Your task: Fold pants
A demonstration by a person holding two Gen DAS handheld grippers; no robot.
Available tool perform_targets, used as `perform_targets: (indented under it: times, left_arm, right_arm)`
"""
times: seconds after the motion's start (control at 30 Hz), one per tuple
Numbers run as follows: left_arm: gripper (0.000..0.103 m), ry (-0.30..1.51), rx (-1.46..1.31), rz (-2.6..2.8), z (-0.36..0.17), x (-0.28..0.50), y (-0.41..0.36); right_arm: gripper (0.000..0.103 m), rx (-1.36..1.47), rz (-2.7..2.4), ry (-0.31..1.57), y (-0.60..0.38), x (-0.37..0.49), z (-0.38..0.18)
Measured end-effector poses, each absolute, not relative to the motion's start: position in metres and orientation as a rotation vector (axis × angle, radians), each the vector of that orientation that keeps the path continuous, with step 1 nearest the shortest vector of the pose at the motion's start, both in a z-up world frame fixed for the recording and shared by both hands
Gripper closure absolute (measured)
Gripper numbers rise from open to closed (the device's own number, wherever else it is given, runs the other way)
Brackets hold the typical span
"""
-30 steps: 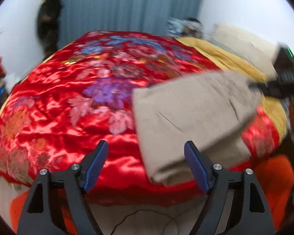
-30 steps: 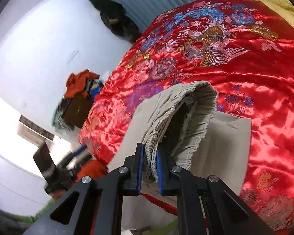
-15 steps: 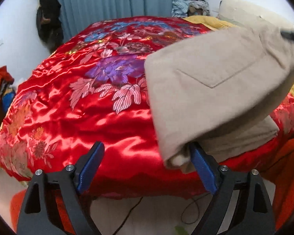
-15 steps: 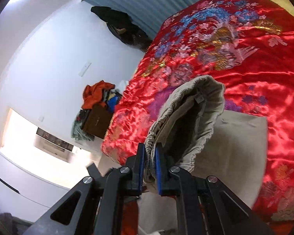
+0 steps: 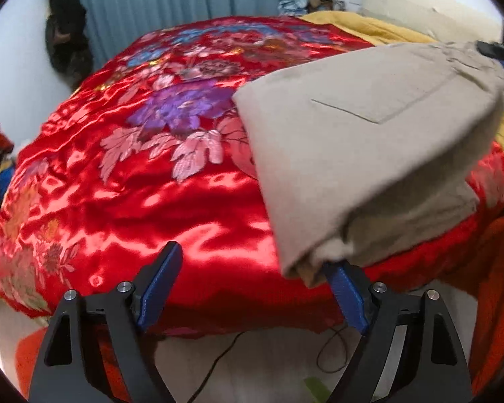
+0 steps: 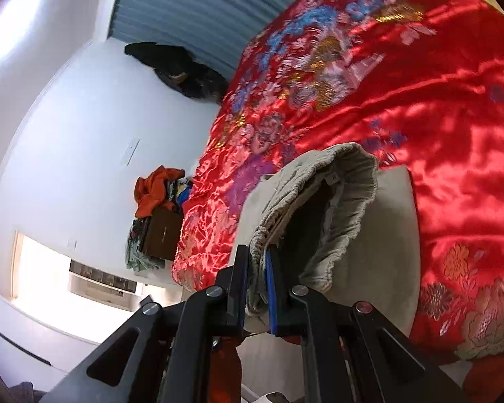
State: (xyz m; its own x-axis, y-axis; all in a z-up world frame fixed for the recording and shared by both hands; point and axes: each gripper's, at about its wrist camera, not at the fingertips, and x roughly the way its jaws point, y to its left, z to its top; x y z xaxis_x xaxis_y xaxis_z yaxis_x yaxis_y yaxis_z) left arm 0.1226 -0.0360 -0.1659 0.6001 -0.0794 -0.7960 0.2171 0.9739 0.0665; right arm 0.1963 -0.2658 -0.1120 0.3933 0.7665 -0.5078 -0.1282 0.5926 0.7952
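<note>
1. Beige cotton pants [image 5: 369, 124], partly folded, lying on the red floral satin bedspread [image 5: 144, 181] of the bed, near its front edge and toward the right front corner.
2. Upper layer of the pants lifted off the lower layer; back patch pocket facing up in the left wrist view; lower layer flat on the bedspread, reaching the front edge.
3. Left hand-held gripper [image 5: 252, 280]: jaws spread wide, nothing clamped between them. Right blue pad touching or just under the near folded corner of the pants; exact contact hard to judge. Left blue pad over bare bedspread.
4. Right hand-held gripper [image 6: 257, 282]: jaws nearly closed, pinching the gathered elastic waistband [image 6: 319, 184] of the pants. Waistband held up above the lower layer, its opening gaping toward the right wrist camera.
5. Tip of the right hand-held gripper visible at the far right rim of the left wrist view, at the raised end of the pants.
6. Yellow blanket [image 5: 363, 25] along the far right side of the bed, cream pillow [image 5: 420, 6] behind it.
7. Blue pleated curtain [image 5: 171, 3] on the wall beyond the bed; dark garment [image 5: 67, 37] hanging at its left.
8. Orange cloth [image 6: 156, 191] piled on a dark brown box [image 6: 163, 235] beside the bed's left side.
9. Black cable [image 5: 218, 366] on the floor below the front edge.
</note>
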Motion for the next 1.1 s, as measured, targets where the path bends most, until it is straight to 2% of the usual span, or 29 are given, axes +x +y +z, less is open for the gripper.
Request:
perform_targets:
  times: [0.23,0.47,0.6,0.7,0.73,0.77,0.8,0.93,1.1]
  left_arm:
    - [0.017,0.937,0.019,-0.118,-0.164,0.114,-0.004]
    - [0.019,0.993,0.036,-0.115,-0.180,0.117,-0.009]
    - [0.019,1.028,0.069,-0.120,-0.185,0.118,-0.013]
    - [0.019,1.043,0.067,-0.106,-0.175,0.112,-0.009]
    - [0.020,1.030,0.061,-0.090,-0.166,0.108,-0.006]
    - [0.020,1.016,0.054,-0.078,-0.158,0.104,-0.004]
    - [0.020,0.998,0.042,-0.070,-0.148,0.099,-0.001]
    - [0.020,0.908,-0.002,-0.112,-0.116,0.097,-0.011]
    - [0.020,0.883,0.100,-0.187,-0.127,0.120,-0.060]
  right_arm:
    - [0.093,0.701,0.600,1.041,-0.272,0.190,-0.124]
    - [0.093,0.561,0.505,1.210,-0.273,0.180,-0.201]
    - [0.090,0.323,0.460,1.198,-0.259,0.172,-0.230]
    - [0.085,0.242,0.444,1.150,-0.253,0.168,-0.227]
    - [0.076,0.246,0.435,1.141,-0.256,0.166,-0.223]
    - [0.055,0.239,0.416,1.137,-0.261,0.165,-0.221]
    - [0.050,0.223,0.380,1.125,-0.267,0.162,-0.216]
    - [0.052,0.160,0.330,1.009,-0.277,0.143,-0.180]
    - [0.056,0.088,0.482,0.895,-0.229,0.127,-0.157]
